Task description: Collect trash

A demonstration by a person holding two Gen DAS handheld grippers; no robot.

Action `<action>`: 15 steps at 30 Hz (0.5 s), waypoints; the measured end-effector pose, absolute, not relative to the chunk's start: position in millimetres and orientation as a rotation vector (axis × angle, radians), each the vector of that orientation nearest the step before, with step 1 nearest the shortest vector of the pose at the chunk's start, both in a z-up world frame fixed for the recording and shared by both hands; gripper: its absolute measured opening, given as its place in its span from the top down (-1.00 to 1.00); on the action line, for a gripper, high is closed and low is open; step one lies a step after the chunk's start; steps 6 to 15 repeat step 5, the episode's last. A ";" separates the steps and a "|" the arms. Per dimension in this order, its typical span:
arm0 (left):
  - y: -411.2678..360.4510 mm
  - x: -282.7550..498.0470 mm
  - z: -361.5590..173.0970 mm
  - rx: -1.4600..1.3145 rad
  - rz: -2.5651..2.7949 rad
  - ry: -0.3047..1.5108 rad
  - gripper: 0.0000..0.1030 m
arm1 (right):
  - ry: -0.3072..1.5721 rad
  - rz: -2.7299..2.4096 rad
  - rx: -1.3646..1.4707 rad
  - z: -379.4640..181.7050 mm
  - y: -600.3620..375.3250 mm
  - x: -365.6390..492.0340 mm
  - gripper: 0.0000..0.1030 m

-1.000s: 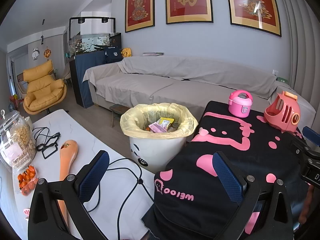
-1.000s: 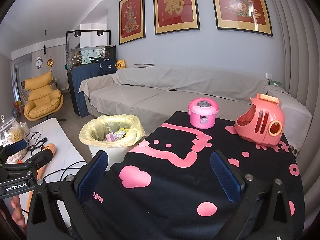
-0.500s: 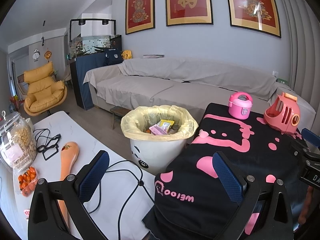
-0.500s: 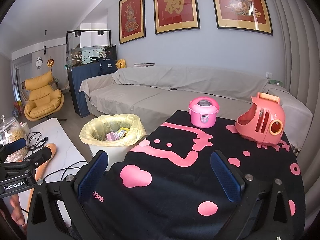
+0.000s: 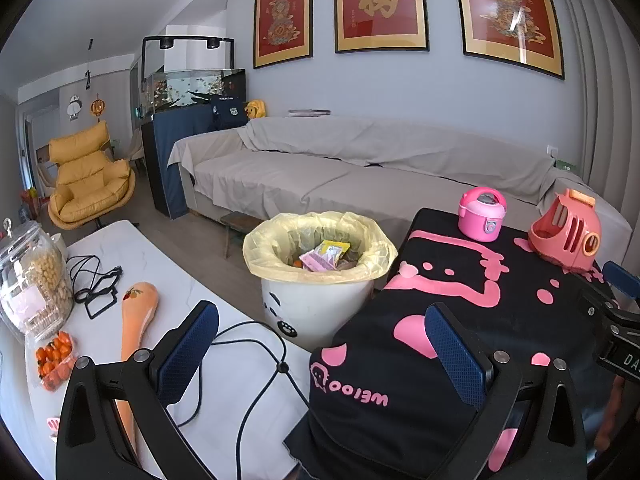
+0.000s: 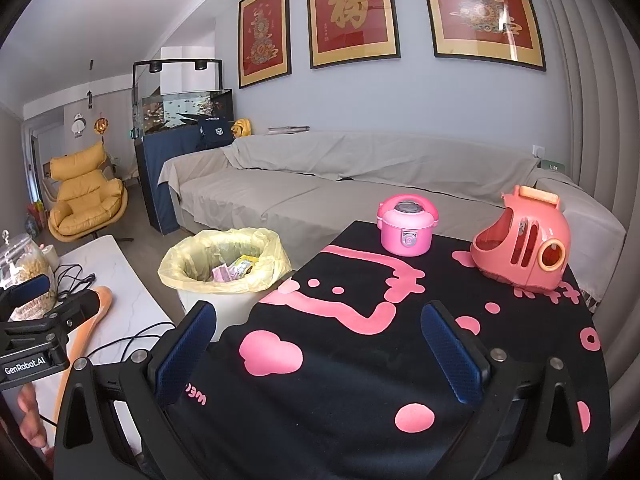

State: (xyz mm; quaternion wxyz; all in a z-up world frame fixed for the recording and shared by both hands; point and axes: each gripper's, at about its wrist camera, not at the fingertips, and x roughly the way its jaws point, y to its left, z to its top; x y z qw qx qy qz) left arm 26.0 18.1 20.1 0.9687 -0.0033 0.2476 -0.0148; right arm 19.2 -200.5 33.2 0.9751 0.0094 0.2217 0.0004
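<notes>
Both hand-held grippers empty here: the left hand-held gripper spread wide over the white worktop, the right hand-held gripper just as wide above the black cloth. The trash bin stands upright on the floor between them, mouth up, wrappers lying inside its yellow liner.

Pale grey-blue wall hung with three red-and-gold framed prints. Below, long sofa under a grey cover. At its left end, lit fish tank on a dark cabinet; farther left, mustard-yellow lounge chair on grey floor.
</notes>
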 end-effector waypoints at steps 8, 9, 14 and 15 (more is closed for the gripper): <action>18.0 25.6 19.9 -0.006 -0.031 0.503 -0.98 | 0.454 -0.002 0.024 31.9 -204.0 21.9 -0.97; 18.0 25.6 19.9 -0.006 -0.031 0.503 -0.98 | 0.454 -0.002 0.024 31.9 -204.0 21.9 -0.97; 18.0 25.6 19.9 -0.006 -0.031 0.503 -0.98 | 0.454 -0.002 0.024 31.9 -204.0 21.9 -0.97; 18.0 25.6 19.9 -0.006 -0.031 0.503 -0.98 | 0.454 -0.002 0.024 31.9 -204.0 21.9 -0.97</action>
